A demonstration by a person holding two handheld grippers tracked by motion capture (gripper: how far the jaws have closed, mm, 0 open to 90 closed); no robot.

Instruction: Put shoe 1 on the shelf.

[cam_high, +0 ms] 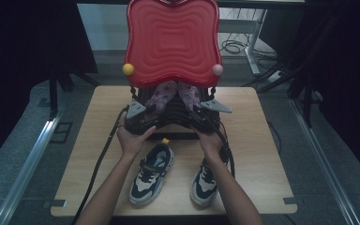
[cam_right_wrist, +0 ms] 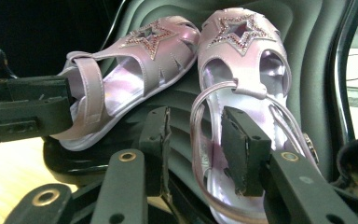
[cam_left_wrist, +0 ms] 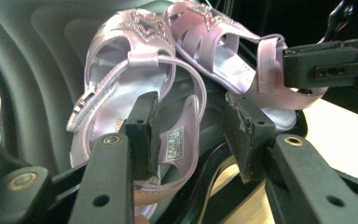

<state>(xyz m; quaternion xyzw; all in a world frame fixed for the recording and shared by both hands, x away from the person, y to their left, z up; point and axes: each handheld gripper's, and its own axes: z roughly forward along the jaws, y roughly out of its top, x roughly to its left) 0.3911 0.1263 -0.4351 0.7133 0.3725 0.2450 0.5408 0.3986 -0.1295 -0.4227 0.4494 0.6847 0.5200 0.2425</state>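
While your left claw (cam_left_wrist: 191, 135) and right claw (cam_right_wrist: 205, 149) stand spread, pinching nothing, the two purple sandals (cam_high: 176, 96) lie on the black tray (cam_high: 168, 119) in the middle of the picture. I think you are letting go. Next, pull both claws back gently.

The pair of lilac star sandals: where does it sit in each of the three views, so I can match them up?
High view: lilac sandals top centre, below the red lid.
Left gripper view: upper middle, one heel strap between the open left gripper jaws.
Right gripper view: upper middle, the right sandal's strap between the open right gripper jaws.
Shared landmark: the rippled dark tray under the sandals.
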